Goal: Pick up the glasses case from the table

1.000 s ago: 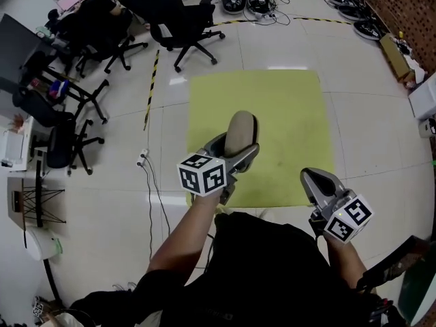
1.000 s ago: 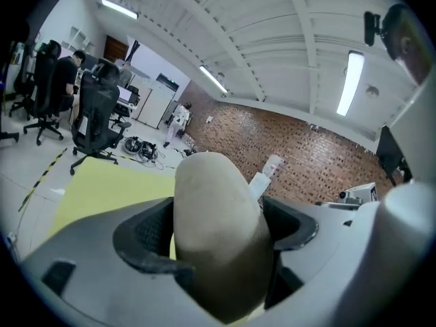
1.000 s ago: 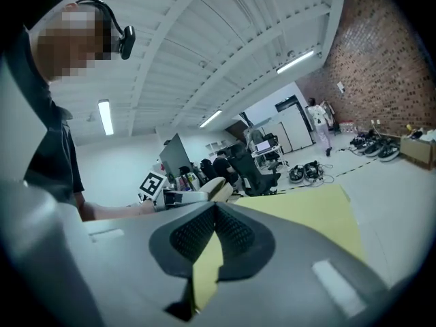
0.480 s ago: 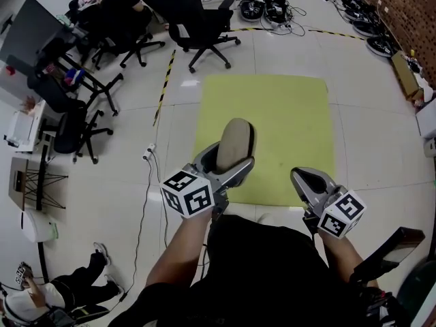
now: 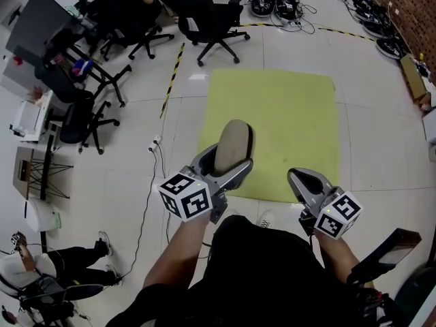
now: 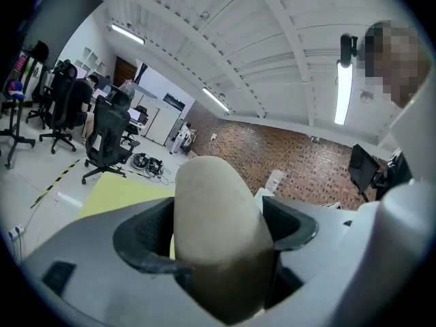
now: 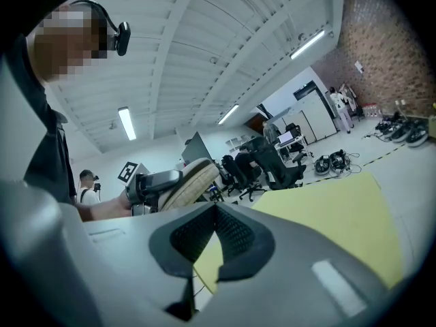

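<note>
The glasses case (image 5: 232, 147) is a beige oval shell with a dark edge, held up in the air over the floor. My left gripper (image 5: 227, 169) is shut on its lower half. In the left gripper view the case (image 6: 214, 223) stands upright between the two dark pads of that gripper (image 6: 218, 247) and fills the middle. My right gripper (image 5: 304, 181) hangs to the right, shut with nothing in it; its pads meet at the tip (image 7: 216, 213). From the right gripper view the case (image 7: 191, 181) shows at the left, in the other gripper.
A yellow-green mat (image 5: 293, 121) lies on the white tiled floor ahead. Black office chairs (image 5: 211, 16) and desks (image 5: 41, 53) stand at the back left. A cable (image 5: 155, 182) runs along the floor. A person (image 5: 48, 278) is low at the left. Gear lines the brick wall (image 5: 402, 5).
The head view has drifted, so the mat and chairs sit differently in it. Both grippers hold nearly the same pose, the case still in the left one. A person has come into view at lower left.
</note>
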`<state>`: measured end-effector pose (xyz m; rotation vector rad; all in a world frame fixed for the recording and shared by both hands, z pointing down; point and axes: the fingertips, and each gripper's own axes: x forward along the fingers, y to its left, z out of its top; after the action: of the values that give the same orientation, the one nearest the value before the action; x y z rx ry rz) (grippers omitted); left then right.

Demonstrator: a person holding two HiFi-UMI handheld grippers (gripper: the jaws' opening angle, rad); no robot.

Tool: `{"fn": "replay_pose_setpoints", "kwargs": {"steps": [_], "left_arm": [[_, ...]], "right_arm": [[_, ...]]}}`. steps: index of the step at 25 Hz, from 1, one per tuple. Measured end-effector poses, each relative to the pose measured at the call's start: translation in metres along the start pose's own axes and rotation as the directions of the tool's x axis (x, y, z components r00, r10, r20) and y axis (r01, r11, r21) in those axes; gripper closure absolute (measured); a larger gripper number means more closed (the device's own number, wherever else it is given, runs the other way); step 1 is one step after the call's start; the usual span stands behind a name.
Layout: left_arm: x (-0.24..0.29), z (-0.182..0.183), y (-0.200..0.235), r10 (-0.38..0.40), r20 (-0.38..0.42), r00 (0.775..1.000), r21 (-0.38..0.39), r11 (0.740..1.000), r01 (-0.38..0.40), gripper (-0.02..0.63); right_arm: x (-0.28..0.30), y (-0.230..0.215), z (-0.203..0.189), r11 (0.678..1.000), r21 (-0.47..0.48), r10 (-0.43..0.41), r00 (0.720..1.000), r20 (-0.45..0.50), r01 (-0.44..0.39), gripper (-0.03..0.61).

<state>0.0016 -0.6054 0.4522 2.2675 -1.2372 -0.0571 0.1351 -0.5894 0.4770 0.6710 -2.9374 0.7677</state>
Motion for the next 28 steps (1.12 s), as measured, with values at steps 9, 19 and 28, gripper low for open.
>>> {"fn": "replay_pose_setpoints", "kwargs": {"steps": [9,19,28], "left_arm": [[0.003,0.003,-0.007,0.013,-0.014,1.000,0.073,0.997,-0.012,0.207],[-0.027,0.015,-0.015,-0.031,-0.034,0.999,0.136,0.990,0.035,0.207],[-0.078,0.023,0.001,-0.066,-0.036,0.997,0.147,0.987,0.071,0.207]], "right_arm": [[-0.006,0.000,0.006,0.999,-0.009,-0.039,0.999,0.029,0.039,0.577],[0.005,0.028,0.015,0.996,-0.029,-0.078,0.995,0.063,0.080,0.577],[0.030,0.081,0.008,0.991,-0.050,-0.118,0.990,0.078,0.122,0.577]]}}
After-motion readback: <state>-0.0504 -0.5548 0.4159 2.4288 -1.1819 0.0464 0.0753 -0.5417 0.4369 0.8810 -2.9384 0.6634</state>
